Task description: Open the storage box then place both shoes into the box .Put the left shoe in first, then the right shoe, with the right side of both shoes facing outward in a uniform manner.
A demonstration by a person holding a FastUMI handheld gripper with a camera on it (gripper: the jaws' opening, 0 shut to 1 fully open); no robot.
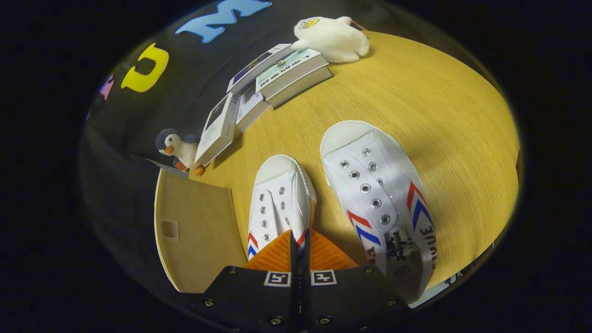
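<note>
Two white canvas shoes with red and blue stripes point their toes away from me on the wooden table [439,115]. My gripper [299,235] is shut on the side wall of the smaller-looking shoe [277,194], and a thin strip of its canvas shows between the fingers. The other shoe [374,189] lies just to the right of it, beside the fingers and apart from them. A flat beige panel of the storage box [199,231], with a small square label, lies to the left of the held shoe. I cannot tell whether the box is open.
Several books [273,78] are stacked and leaning at the table's far side. A white plush toy [335,39] rests on them. A small penguin plush [178,148] stands beyond the box. Bare table stretches to the right of the shoes.
</note>
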